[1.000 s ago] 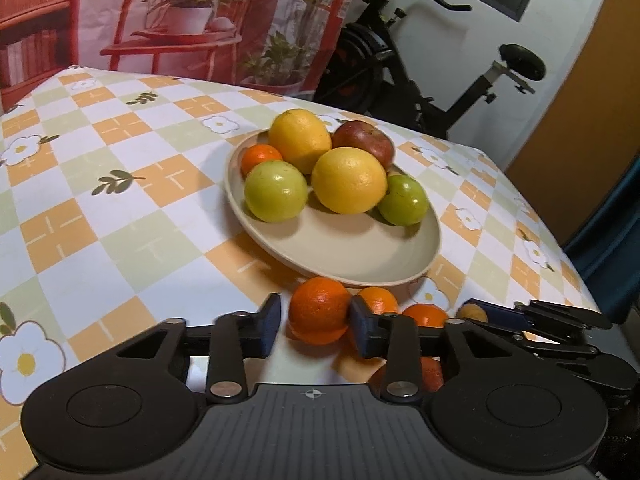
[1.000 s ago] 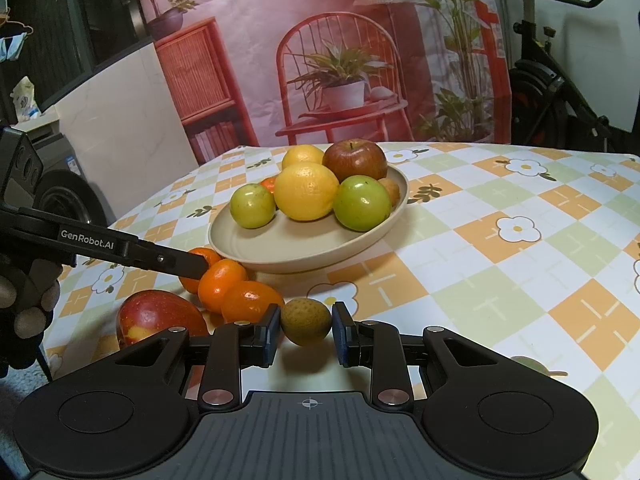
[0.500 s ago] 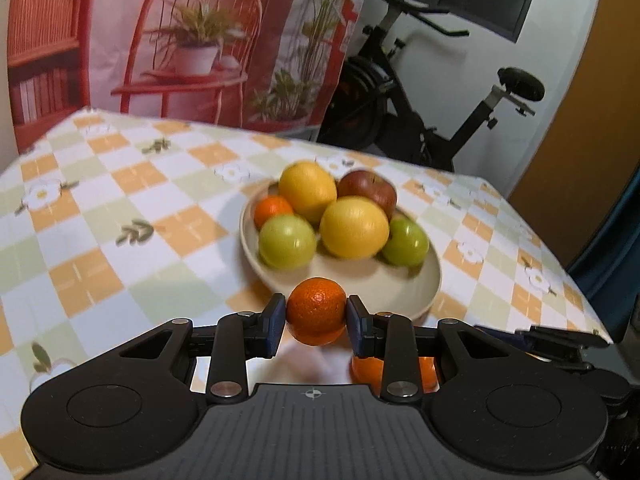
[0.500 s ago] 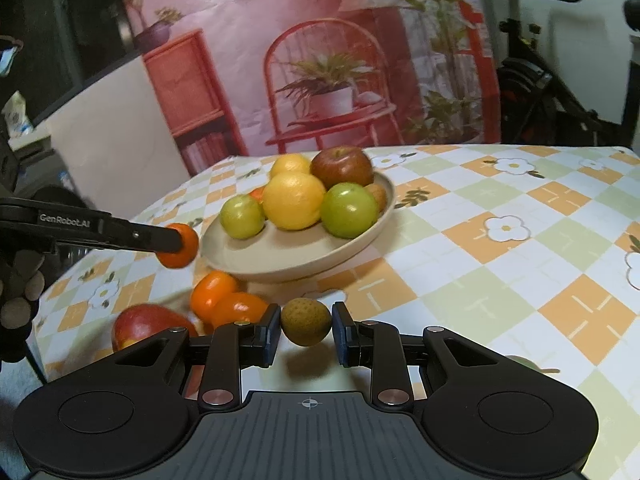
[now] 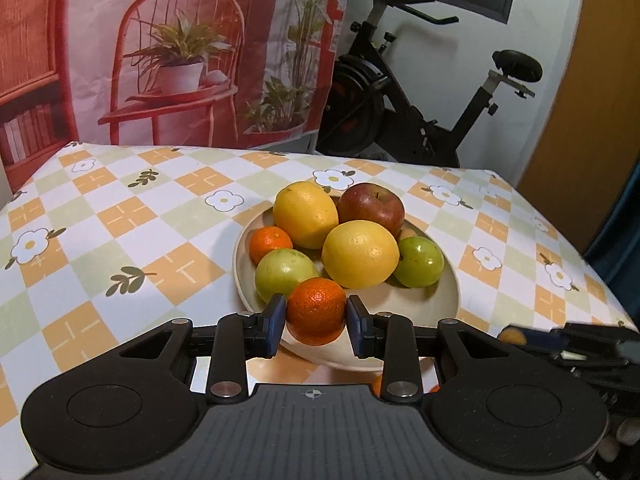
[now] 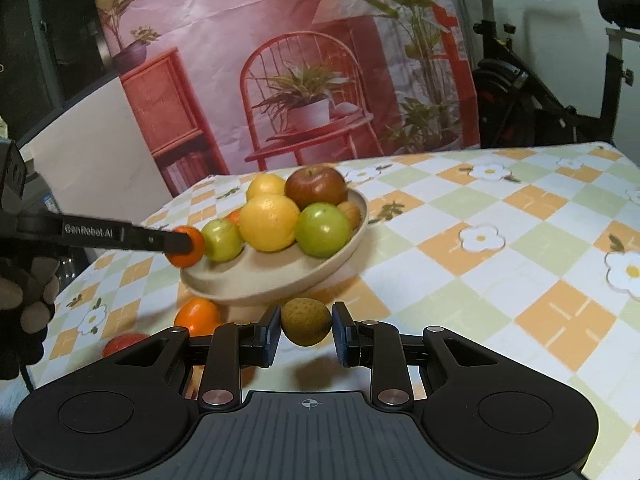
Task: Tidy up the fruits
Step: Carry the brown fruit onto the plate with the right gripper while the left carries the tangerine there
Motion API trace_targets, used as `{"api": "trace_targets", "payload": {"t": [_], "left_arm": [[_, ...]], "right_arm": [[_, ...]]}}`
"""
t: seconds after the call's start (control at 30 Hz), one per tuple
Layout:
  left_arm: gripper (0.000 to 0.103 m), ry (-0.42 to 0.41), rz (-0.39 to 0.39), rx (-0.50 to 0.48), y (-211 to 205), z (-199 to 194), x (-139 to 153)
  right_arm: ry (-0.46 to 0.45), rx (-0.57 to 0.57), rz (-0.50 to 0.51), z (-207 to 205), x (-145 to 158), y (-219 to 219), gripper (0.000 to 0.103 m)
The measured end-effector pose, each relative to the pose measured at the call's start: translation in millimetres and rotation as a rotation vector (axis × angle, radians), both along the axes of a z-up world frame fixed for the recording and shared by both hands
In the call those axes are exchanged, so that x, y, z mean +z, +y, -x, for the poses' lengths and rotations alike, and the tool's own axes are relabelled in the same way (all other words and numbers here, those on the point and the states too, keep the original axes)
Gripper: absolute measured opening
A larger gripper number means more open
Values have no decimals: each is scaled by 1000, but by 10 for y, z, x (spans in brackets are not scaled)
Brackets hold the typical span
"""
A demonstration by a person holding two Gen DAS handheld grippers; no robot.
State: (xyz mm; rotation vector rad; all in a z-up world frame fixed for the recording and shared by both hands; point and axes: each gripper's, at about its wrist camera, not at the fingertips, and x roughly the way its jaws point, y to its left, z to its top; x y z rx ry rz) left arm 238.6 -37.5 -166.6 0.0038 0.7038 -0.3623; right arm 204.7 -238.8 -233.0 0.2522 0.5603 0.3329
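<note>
The left gripper [image 5: 316,318] is tilted downward, its blue pads [image 5: 275,320] pressed on either side of a small orange fruit [image 5: 316,311]. The right gripper [image 6: 306,328] sits lower and nearer, also angled down, jaws clamped on a small brownish fruit [image 6: 306,321]. A gloved hand [image 6: 28,300] grips the left gripper's handle at far left.

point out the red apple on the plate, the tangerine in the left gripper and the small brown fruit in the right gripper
red apple [image 5: 370,209]: left wrist view, middle of its skin.
tangerine [image 5: 316,310]: left wrist view, front face between the pads.
small brown fruit [image 6: 306,321]: right wrist view, centre of its rough skin.
</note>
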Motion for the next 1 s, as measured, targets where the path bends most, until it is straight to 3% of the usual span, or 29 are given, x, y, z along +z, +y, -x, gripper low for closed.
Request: {"api": "trace_targets", "payload": {"t": [0.43,1.0], "left_arm": [[35,18,-42,-26,-51,-94,-82],[34,48,-51,-31,-68,-111,-154]], "right_arm": [[-78,66,89,-539,243,134,25],[-17,89,132,-790,77,220,25]]}}
